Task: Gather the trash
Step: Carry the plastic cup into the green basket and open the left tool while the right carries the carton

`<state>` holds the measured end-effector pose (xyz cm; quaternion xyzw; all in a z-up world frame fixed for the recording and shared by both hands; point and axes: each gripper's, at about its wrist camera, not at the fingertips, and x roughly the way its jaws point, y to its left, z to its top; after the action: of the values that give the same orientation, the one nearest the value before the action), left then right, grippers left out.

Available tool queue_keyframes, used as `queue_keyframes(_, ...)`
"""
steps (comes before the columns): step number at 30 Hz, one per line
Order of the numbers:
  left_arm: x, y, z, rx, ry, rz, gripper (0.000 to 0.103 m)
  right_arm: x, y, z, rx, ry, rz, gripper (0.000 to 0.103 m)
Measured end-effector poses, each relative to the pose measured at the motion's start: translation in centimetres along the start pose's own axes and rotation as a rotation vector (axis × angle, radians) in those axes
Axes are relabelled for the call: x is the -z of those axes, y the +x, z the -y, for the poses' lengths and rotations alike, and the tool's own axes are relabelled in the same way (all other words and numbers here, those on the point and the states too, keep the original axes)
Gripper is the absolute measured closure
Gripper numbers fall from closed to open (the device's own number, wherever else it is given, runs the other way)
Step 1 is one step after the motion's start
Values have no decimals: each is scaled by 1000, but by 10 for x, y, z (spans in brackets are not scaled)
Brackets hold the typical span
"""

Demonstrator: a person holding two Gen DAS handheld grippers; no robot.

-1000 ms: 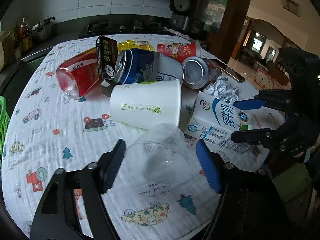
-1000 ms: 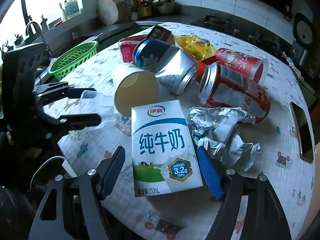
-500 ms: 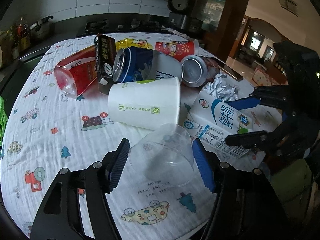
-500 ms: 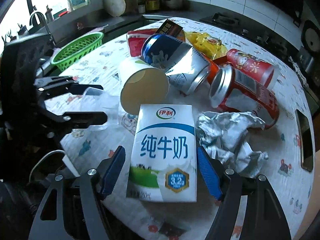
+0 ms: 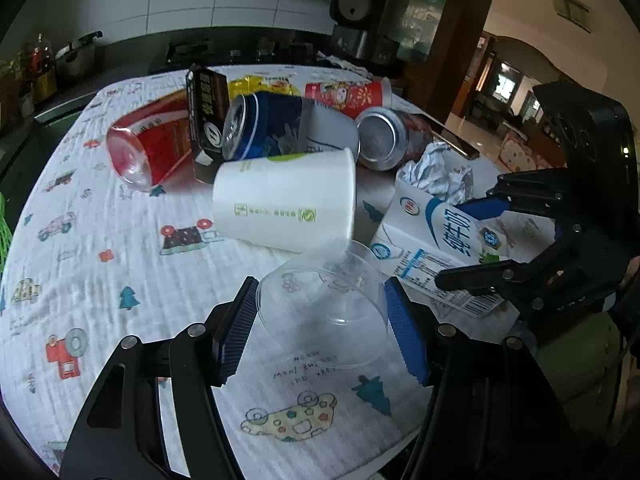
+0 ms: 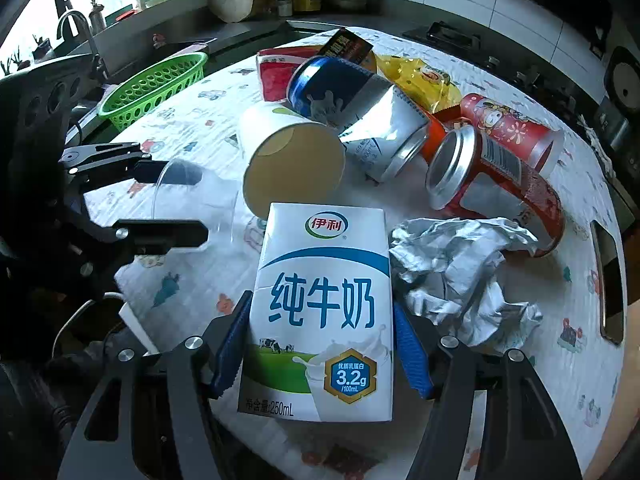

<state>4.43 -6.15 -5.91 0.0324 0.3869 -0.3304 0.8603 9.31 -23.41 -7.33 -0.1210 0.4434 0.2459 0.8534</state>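
Note:
A clear plastic cup point(image 5: 320, 300) lies on its side on the patterned cloth, between the blue pads of my left gripper point(image 5: 320, 320). The jaws are closing and both pads touch its rim. From the right wrist, the cup point(image 6: 192, 200) shows between the left gripper's black fingers point(image 6: 160, 236). A white and blue milk carton point(image 6: 324, 300) fills my right gripper point(image 6: 322, 340), whose closing jaws press on its two sides. In the left wrist view, the carton point(image 5: 432, 232) sits tilted in the right gripper point(image 5: 464, 244).
A white paper cup point(image 5: 284, 200), a blue can point(image 5: 264, 128), red cans point(image 6: 492, 184), a black carton point(image 5: 208, 112), a yellow wrapper point(image 6: 416, 76) and crumpled foil point(image 6: 452, 272) crowd the table's middle. A green basket point(image 6: 152, 88) stands at the far left edge. A phone point(image 6: 608, 280) lies at the right.
Both grippers' pads have drawn in, the left onto the clear cup and the right onto the milk carton. The carton now fills more of the right wrist view.

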Motion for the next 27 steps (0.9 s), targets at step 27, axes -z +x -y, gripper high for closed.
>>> queue_keyframes(27,2,-157,-182,-461,-296,242,40,-118,-14,-111,-123,-193,100,40)
